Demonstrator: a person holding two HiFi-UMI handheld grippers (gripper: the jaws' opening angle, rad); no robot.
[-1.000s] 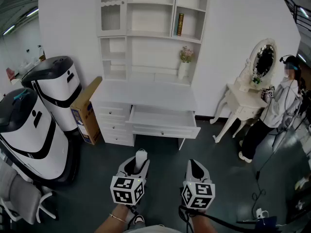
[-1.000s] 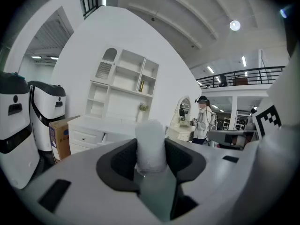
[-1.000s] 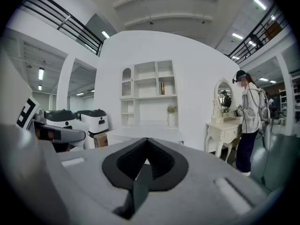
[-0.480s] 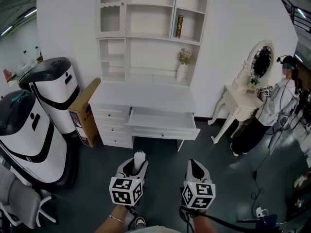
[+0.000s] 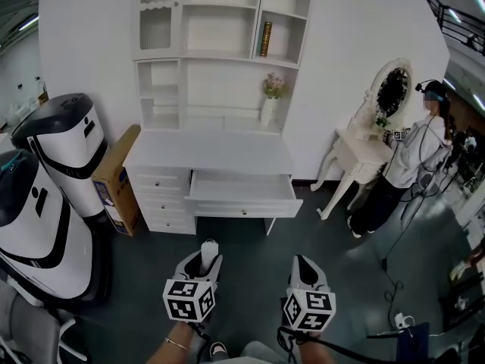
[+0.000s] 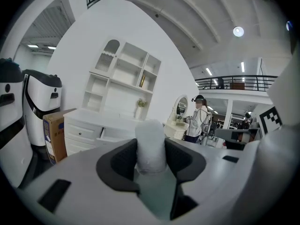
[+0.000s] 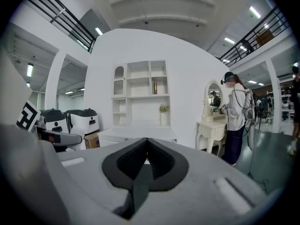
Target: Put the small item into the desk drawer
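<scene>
Two claws point toward the far bench (image 5: 208,152). Only the upper part of the small white item (image 6: 150,137) shows; its lower part is sunk between the dark pads (image 6: 117,161) of the left claw (image 6: 151,156), which pinches it upright. The right claw (image 7: 146,156) is pressed together on nothing. The item is well apart from the bench's open drawer (image 5: 242,188).

Cardboard box (image 5: 114,182) beside white machines (image 5: 54,146), flower vase (image 5: 268,109), vanity table (image 5: 359,155), person (image 5: 407,158)

Left claw (image 5: 206,258) slightly lower, leftward.
</scene>
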